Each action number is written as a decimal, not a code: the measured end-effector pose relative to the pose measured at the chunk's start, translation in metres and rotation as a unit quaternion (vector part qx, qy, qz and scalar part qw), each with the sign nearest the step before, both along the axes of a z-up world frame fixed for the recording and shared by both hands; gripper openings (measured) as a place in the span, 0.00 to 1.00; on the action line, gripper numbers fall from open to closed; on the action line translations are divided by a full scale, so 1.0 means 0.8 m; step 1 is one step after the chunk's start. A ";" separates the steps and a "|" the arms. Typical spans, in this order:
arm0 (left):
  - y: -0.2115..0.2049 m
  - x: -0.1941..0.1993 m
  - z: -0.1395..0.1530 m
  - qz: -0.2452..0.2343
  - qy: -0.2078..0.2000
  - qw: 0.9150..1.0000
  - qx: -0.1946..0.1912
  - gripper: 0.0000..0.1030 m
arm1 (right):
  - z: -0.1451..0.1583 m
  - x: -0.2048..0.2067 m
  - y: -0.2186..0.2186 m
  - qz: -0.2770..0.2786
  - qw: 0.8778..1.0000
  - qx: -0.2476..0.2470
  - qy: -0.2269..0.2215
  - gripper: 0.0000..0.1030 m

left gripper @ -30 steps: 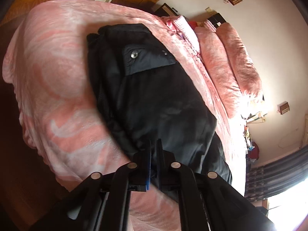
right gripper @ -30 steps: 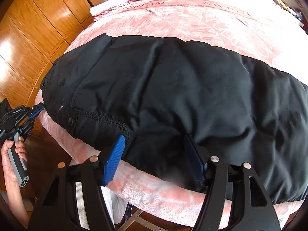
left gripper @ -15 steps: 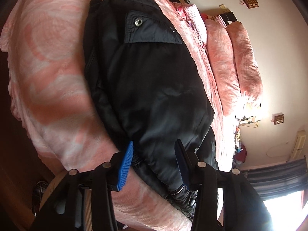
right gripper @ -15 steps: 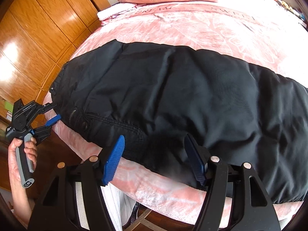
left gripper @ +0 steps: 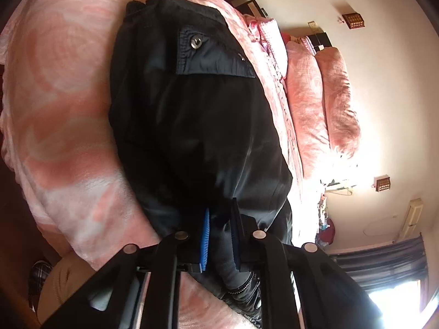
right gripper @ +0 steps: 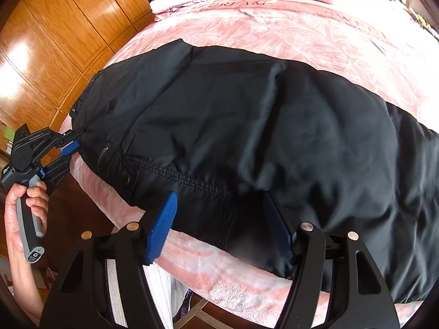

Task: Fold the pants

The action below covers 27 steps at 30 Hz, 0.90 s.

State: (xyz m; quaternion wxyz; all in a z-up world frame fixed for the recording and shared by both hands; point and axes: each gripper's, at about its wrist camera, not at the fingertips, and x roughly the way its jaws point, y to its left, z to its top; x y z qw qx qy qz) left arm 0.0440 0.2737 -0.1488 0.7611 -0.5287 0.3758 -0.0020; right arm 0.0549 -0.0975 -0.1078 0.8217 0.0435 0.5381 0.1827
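Left tongs (left gripper: 221, 230): nipped narrow on a fold of the black pants (left gripper: 192, 123), so the cloth bulges between the blue pad and the dark one. Hides the pinched edge itself; cannot tell how many layers are held.

Ahead of those tongs: runs away lengthwise over a pink fleece bedspread (left gripper: 63, 109), smooth faintly shiny fabric, with a stitched pocket flap (left gripper: 214, 54) and a round metal snap (left gripper: 196, 42). Just below the pads, shows part of a zipper, its ends cut off by the frame. Beyond and to the right: plump pink pillows (left gripper: 323, 104), washed out by glare at their far end.

From the right wrist, far left of the right tongs (right gripper: 219, 200): a left hand (right gripper: 24, 205) wraps the grey-and-black handle marked "G"; small print on the left tongs (right gripper: 70, 145) too fine to read. Bites the waistband corner beside a zipper (right gripper: 103, 150).

Right tongs: spread wide, blue ribbed pads astride the near edge of the pants (right gripper: 247, 123), clasping nothing. Lies crosswise ahead, right end cut off. Farther ahead on the bedspread (right gripper: 301, 35): reads "DREAM", first letters unclear. Upper left: glossy wooden wardrobe panels (right gripper: 55, 41).
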 end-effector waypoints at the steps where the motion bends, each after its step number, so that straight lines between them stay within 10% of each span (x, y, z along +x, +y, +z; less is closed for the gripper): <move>1: -0.003 -0.005 0.009 0.006 -0.010 1.000 0.012 0.10 | -0.002 0.000 0.001 0.002 1.000 -0.002 0.000 0.64; 13: -0.015 -0.012 0.015 -0.011 0.012 0.993 0.116 0.11 | -0.011 0.003 -0.005 0.001 1.000 0.000 0.003 0.65; 18: -0.072 -0.022 0.078 -0.058 -0.015 0.967 0.250 0.62 | 0.014 -0.013 -0.052 -0.048 0.998 -0.028 -0.035 0.65; 27: -0.270 0.008 0.077 -0.295 -0.048 0.916 0.268 0.72 | 0.018 -0.067 -0.193 -0.168 0.986 -0.005 -0.019 0.65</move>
